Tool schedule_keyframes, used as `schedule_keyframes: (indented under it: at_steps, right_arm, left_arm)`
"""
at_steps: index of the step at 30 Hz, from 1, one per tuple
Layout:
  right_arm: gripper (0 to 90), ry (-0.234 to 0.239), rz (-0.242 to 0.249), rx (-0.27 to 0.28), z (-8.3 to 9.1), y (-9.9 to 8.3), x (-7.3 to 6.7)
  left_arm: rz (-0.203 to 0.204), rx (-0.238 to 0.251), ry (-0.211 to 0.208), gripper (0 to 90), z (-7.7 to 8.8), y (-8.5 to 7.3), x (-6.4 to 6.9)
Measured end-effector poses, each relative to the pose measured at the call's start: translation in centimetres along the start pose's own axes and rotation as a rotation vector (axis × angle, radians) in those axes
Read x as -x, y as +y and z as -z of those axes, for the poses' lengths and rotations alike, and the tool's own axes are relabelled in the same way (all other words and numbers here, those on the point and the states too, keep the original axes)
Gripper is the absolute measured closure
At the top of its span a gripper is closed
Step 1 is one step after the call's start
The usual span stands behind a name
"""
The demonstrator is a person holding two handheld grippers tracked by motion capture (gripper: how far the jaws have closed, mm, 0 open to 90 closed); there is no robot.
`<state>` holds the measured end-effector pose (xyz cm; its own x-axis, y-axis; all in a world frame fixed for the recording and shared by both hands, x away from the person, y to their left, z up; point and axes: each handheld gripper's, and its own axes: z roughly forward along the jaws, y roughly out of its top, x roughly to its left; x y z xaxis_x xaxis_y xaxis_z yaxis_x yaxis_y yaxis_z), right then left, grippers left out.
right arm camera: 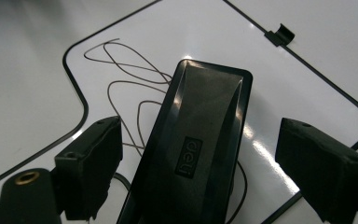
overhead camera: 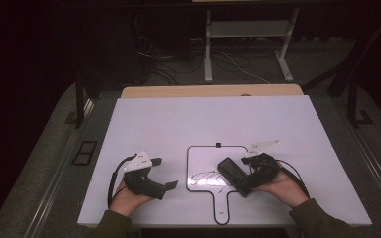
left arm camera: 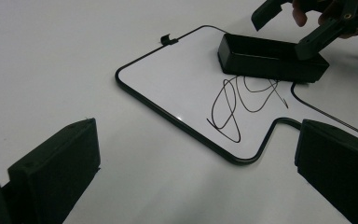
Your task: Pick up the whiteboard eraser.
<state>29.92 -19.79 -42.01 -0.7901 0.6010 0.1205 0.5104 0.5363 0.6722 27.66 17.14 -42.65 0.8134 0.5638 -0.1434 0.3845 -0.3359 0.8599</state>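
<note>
A small black-framed whiteboard (overhead camera: 203,158) with a handle lies on the white table top, and a black scribble (overhead camera: 207,178) runs across it. On the board's right side rests a black eraser (overhead camera: 233,173), right next to the scribble (right arm camera: 121,65). My right gripper (right arm camera: 200,135) straddles the eraser (right arm camera: 200,140), with a gap showing between each pad and the eraser's sides. My left gripper (overhead camera: 164,173) stands open left of the board, holding nothing. In the left gripper view the board (left arm camera: 182,79), the eraser (left arm camera: 270,58) and the right gripper (left arm camera: 291,28) lie ahead.
A small black clip (right arm camera: 279,35) sits on the board's far edge. The white table top (overhead camera: 178,124) stretches bare behind the board. Beyond it are a wooden edge (overhead camera: 208,91), a dark floor with cables and a metal stand (overhead camera: 208,49).
</note>
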Motion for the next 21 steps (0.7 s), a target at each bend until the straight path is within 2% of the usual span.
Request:
schedule_keyframes:
  at_steps: [6, 13, 21]
  right_arm:
    - [14.4, -0.020, 0.008, -0.047, -0.9, 0.1, -0.3]
    - [21.7, -0.044, 0.037, -0.082, -1.5, 0.0, -0.4]
    - [28.6, -0.041, 0.046, -0.102, -1.7, 0.0, -0.7]
  left_arm:
    - [-0.001, 0.000, 0.000, 0.0, 0.0, 0.0, 0.0]
    - [-0.001, -0.002, -0.003, 0.0, 0.0, 0.0, 0.0]
    - [-0.002, -0.003, -0.003, 0.0, 0.0, 0.0, 0.0]
